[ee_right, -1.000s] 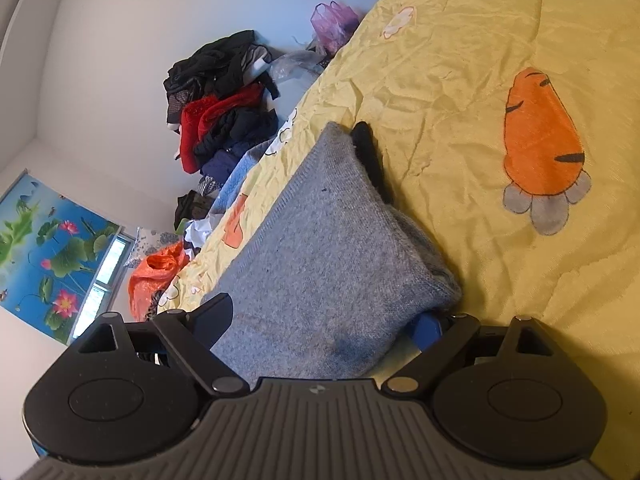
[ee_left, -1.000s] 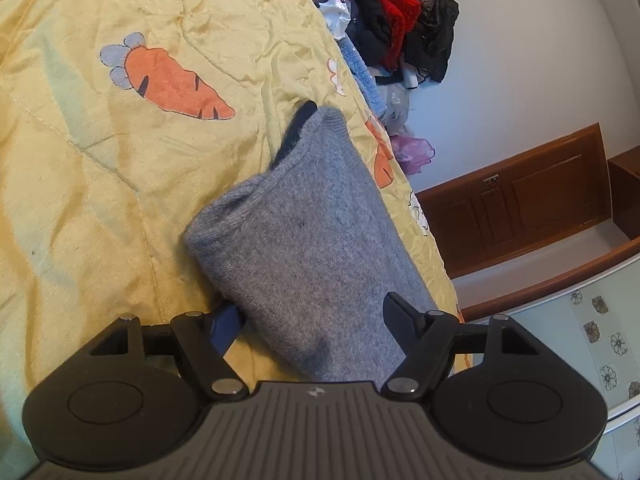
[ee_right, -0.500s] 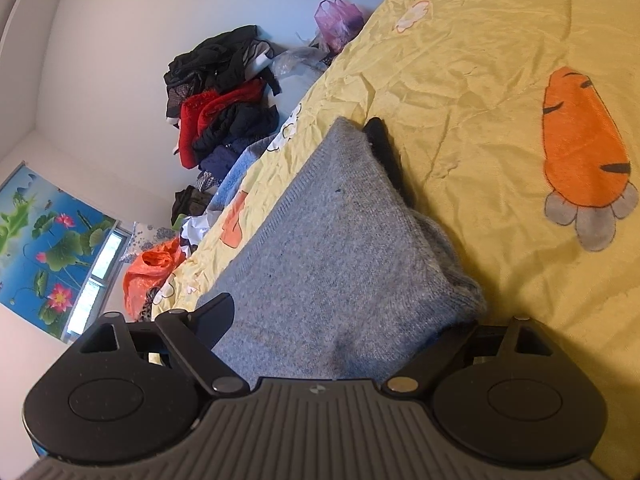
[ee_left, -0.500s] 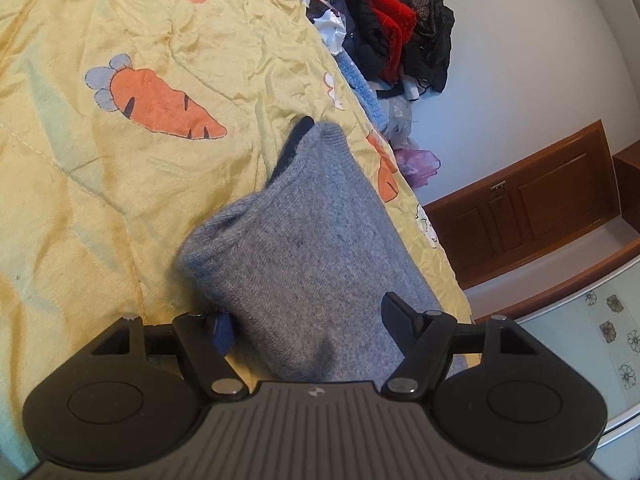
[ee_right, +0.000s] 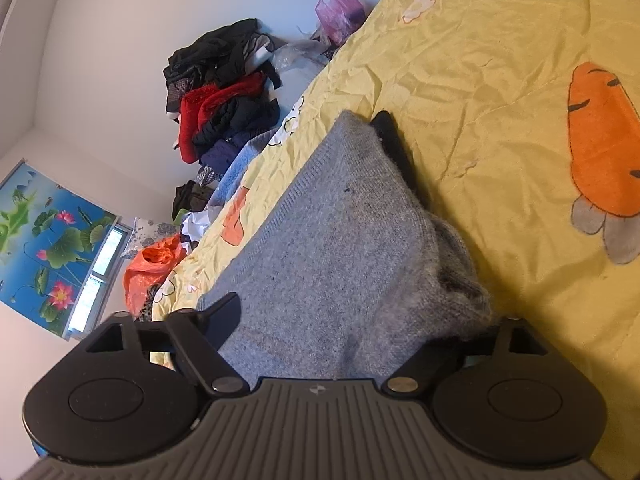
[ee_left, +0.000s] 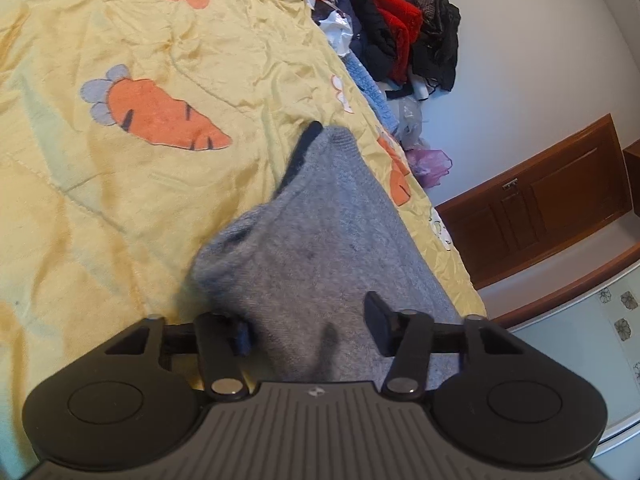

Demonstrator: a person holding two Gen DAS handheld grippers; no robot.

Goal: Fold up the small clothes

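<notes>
A folded grey knit garment [ee_left: 320, 240] lies on the yellow carrot-print bedspread [ee_left: 120, 208], with a dark piece showing at its far end. My left gripper [ee_left: 310, 326] straddles its near end, jaws wide, one finger at the garment's left edge, the other on top of the knit. In the right wrist view the same grey garment [ee_right: 340, 248] runs away from my right gripper [ee_right: 352, 320]. Its left finger [ee_right: 224, 312] rests on the knit; the right finger is hidden under the garment's bunched edge.
A pile of black, red and blue clothes [ee_left: 396, 36] sits at the bed's far edge by the wall, also in the right wrist view [ee_right: 224, 92]. A brown wooden cabinet [ee_left: 540, 204] stands beyond the bed. An orange bag [ee_right: 152, 268] lies near the window.
Both grippers have pushed forward along the garment, so its near end sits deeper between the fingers. The left gripper's jaws have narrowed a little.
</notes>
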